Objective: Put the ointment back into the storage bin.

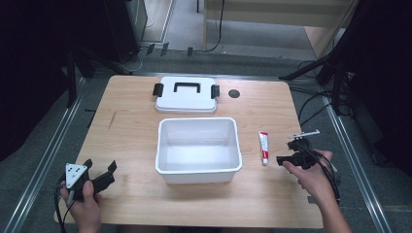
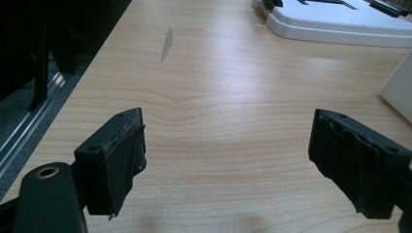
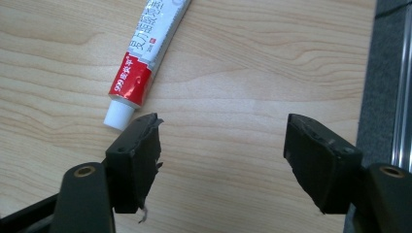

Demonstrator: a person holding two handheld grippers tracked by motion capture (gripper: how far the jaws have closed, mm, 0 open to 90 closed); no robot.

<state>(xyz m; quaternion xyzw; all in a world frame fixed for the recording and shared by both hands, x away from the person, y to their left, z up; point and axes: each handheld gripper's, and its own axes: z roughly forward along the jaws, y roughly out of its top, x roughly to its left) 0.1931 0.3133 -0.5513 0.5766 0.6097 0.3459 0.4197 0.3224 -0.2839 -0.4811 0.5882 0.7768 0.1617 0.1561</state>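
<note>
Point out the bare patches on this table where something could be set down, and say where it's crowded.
Widest free patch: the left side, between the white bin and the table edge, ahead of the left gripper. The near strip in front of the bin is bare too. Tighter: the gap between bin and lid, and the right side, where the tube, syringe and right gripper cluster.

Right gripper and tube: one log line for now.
right gripper: open, empty | tube: flat on table, beside one jaw | box: open, empty
</note>
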